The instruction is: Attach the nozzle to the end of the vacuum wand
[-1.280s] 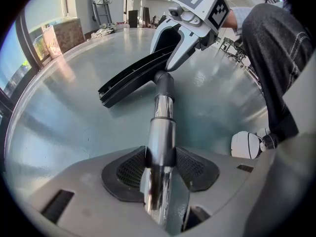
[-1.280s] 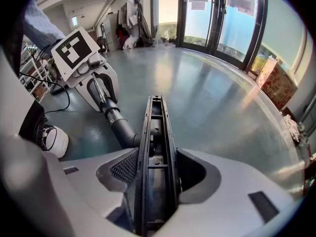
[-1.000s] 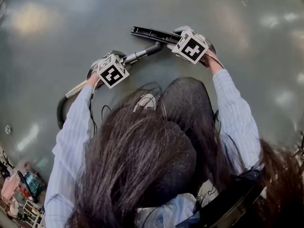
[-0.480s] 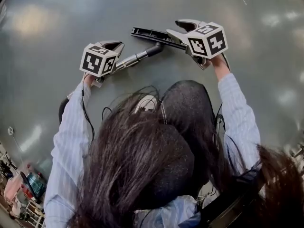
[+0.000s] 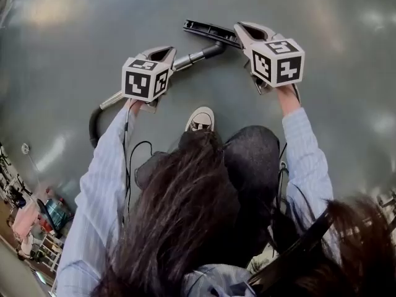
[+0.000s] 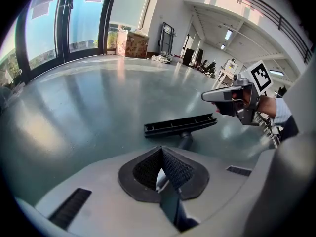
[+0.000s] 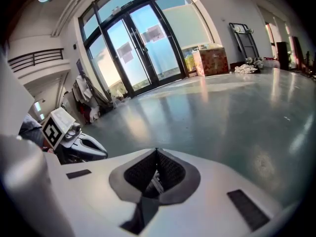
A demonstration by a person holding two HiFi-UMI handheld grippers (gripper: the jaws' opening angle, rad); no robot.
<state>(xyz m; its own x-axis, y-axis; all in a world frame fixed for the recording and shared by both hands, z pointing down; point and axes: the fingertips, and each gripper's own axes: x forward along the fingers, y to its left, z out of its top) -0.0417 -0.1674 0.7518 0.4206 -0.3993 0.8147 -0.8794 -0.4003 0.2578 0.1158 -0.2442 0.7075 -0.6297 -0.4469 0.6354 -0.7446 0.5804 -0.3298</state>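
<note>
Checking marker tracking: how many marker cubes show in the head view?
2. The left cube, on the left gripper, covers part of the wand. The right cube, on the right gripper, is right of the nozzle. None seems hidden.

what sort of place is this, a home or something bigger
Most likely a large lobby or hall of a public building, not a home: a wide polished floor, tall glass doors and an upper balcony railing.

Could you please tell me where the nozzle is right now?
The nozzle lies on the floor at the head view's top centre, at the end of the wand, beside the right claw.
</note>
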